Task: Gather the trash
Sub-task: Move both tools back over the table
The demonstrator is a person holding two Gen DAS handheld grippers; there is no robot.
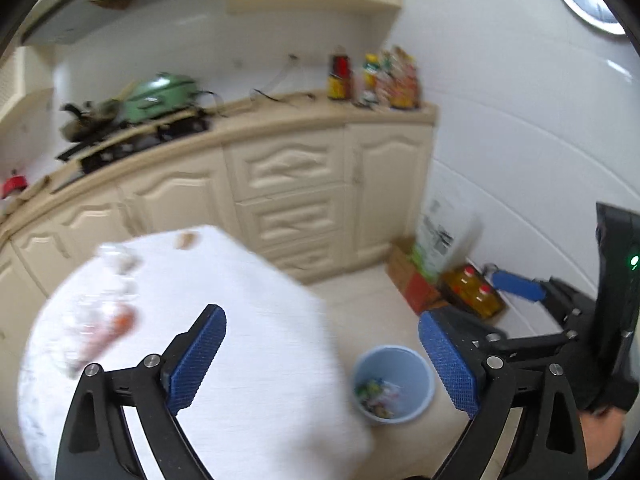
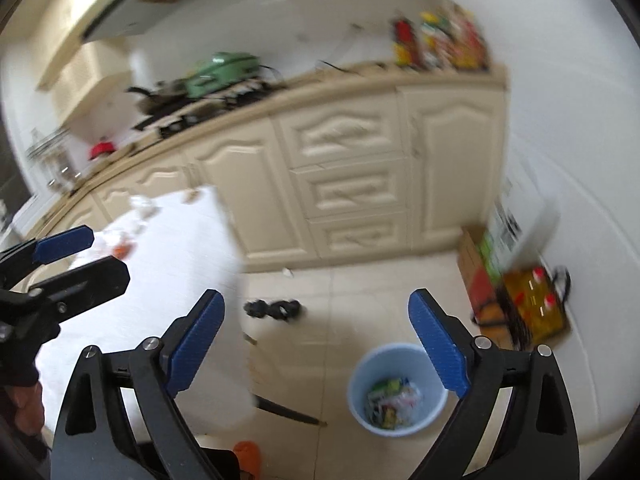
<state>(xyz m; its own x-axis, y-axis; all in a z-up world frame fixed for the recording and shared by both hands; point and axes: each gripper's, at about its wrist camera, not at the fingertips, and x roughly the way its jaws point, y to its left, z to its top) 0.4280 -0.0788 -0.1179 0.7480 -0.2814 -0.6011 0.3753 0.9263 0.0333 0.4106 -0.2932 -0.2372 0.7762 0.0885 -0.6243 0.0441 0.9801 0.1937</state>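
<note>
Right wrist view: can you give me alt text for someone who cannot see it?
Open, empty right tongs hang above a pale blue bin of wrappers on a tiled floor. A white table with scattered litter sits left, where the left tongs show; cream cabinets stand behind.

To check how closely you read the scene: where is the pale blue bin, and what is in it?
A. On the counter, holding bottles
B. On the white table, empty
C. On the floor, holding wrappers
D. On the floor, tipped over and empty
C: the bin stands upright on the tiled floor beside the white table, with colourful wrappers lying in its bottom.
</note>
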